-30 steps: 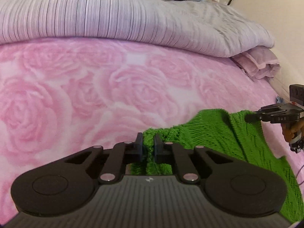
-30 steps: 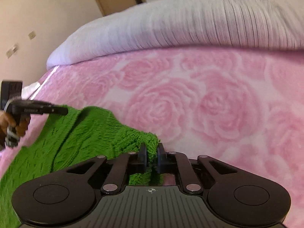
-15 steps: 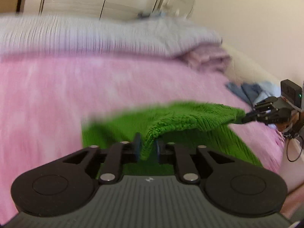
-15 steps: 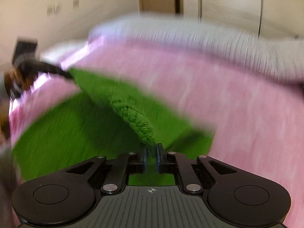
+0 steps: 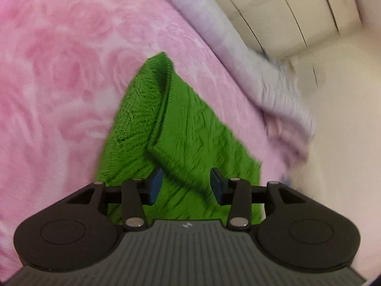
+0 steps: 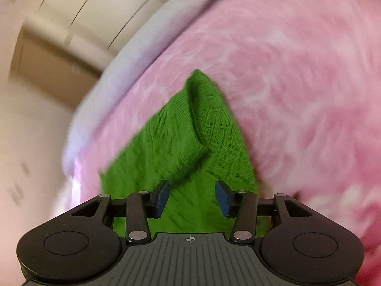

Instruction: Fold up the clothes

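Observation:
A green knitted garment (image 5: 181, 128) lies on the pink rose-patterned blanket (image 5: 54, 76), with one layer folded over the other. My left gripper (image 5: 183, 186) is open just above the garment's near edge, and its blue pads hold nothing. In the right wrist view the same green garment (image 6: 181, 143) lies folded below my right gripper (image 6: 194, 196), which is also open and empty. Both views are tilted and blurred. Neither gripper shows in the other's view.
A grey-white striped duvet (image 5: 238, 54) lies along the far side of the bed and also shows in the right wrist view (image 6: 133, 54). Cream wardrobe doors (image 5: 297, 7) and a wall stand beyond it. The pink blanket (image 6: 297, 83) spreads around the garment.
Both grippers held the garment's edge, lifted it and carried it over. Now both have opened and let go, and the garment lies folded. Both views have tilted.

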